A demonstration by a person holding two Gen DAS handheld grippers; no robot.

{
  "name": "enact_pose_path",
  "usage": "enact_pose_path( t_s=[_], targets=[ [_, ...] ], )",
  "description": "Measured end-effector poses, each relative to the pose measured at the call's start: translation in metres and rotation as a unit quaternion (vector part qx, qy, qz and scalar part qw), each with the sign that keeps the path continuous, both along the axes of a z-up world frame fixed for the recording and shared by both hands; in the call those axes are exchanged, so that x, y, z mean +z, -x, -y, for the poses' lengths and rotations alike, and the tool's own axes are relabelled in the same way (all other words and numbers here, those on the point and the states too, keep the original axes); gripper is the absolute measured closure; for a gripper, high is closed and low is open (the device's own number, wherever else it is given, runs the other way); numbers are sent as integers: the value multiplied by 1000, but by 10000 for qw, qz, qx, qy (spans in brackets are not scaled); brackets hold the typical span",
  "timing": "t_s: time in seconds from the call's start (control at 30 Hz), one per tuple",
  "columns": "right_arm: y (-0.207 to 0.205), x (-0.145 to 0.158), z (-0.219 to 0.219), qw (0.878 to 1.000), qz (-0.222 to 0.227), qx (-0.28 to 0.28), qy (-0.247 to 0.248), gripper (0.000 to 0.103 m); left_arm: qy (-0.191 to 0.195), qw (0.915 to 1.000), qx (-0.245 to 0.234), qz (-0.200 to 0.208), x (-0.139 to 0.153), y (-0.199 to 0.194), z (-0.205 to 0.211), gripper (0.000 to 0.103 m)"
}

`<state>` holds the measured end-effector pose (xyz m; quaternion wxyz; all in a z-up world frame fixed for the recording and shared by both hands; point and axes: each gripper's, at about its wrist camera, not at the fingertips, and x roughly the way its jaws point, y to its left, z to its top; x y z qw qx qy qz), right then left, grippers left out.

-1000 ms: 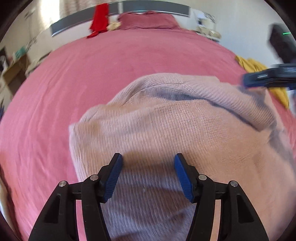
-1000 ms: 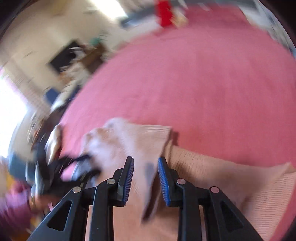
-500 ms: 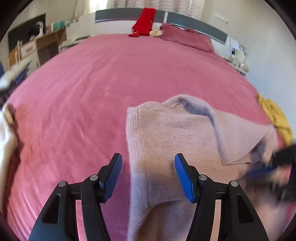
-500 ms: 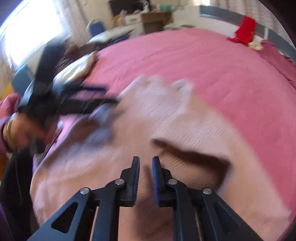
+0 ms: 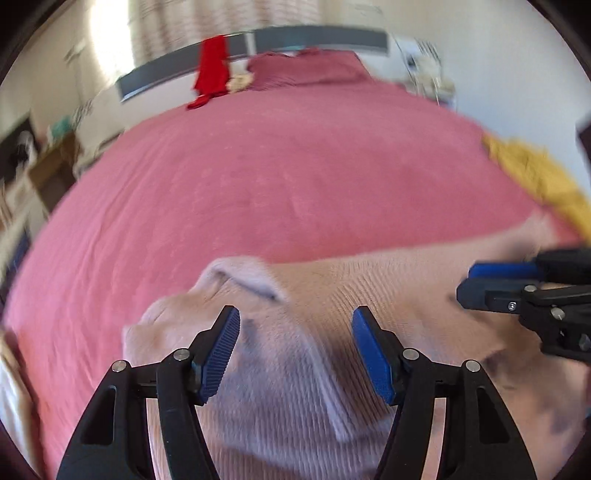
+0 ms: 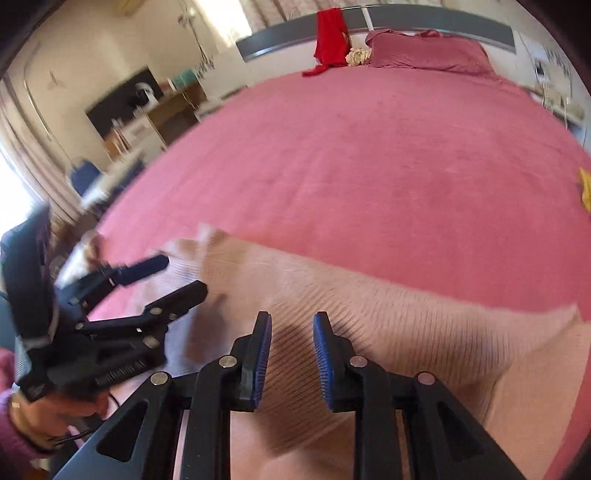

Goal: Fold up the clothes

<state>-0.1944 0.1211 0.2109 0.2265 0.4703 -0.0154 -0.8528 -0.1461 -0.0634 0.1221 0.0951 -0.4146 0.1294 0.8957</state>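
the bed [image 5: 295, 177], under a pink-red cover, fills most of both wrist views and carries everything else. a matching pillow [image 6: 428, 51] lies at its far end at 12 o'clock, against a grey headboard [image 6: 439, 22]. the pale pink knitted sweater [image 5: 332, 295] lies on the cover along the near edge of the bed, from about 8 o'clock across to 3 o'clock in the left wrist view, rumpled, with a raised fold [image 5: 240, 273] at its far left corner; parts of it are smeared by blur. a red garment [image 6: 330, 37] hangs over the headboard at 12 o'clock, trailing onto the cover. a yellow garment [image 5: 535, 177] lies at the bed's edge at 2 o'clock in the left view. the left gripper [image 5: 295, 354] sits low over the sweater at 6 o'clock, jaws wide apart and just widened further, knit visible between the blue pads but neither pad pressing on it. the right gripper [image 6: 291, 358] stands over the sweater's middle, jaws parted by a narrow gap that has just been changing; ribbed knit shows behind the gap, with no cloth pinched between the pads. in the right view the left gripper appears at 8 o'clock, held by a hand [image 6: 55, 410] with a magenta cuff.
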Motion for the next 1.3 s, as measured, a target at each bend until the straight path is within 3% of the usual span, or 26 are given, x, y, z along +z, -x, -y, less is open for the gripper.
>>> enact_pose_path(
  t_s=[0.1, 0.23, 0.37, 0.47, 0.67, 0.9, 1.07, 1.3],
  targets=[
    [-5, -22, 10, 9955, -110, 377, -868, 84, 291, 9995, -89, 24, -20, -7, 4, 33],
    [-25, -32, 0, 9862, -574, 682, -1397, 84, -247, 9997, -43, 47, -22, -24, 24, 30],
    [-36, -9, -19, 9976, -234, 204, -623, 81, -318, 9993, 189, 36, -7, -45, 31, 30],
    [-66, 13, -33, 9997, -156, 82, -150, 80, -378, 9991, 205, -59, 7, -83, 36, 30],
    [-144, 20, -64, 9992, 299, -143, -208, 80, -640, 9967, 482, 155, 19, -163, 70, 30],
    [-248, 7, -145, 9891, 1111, -925, -269, 79, -607, 9901, 1040, 715, -6, -262, 130, 30],
    [-301, -9, -180, 9799, 1432, -1351, -332, 79, -680, 9829, 1275, 1142, -33, -297, 144, 30],
    [-327, -35, -219, 9672, 1917, -1663, -71, 79, -727, 9789, 1203, 1486, -49, -322, 139, 30]
  ],
)
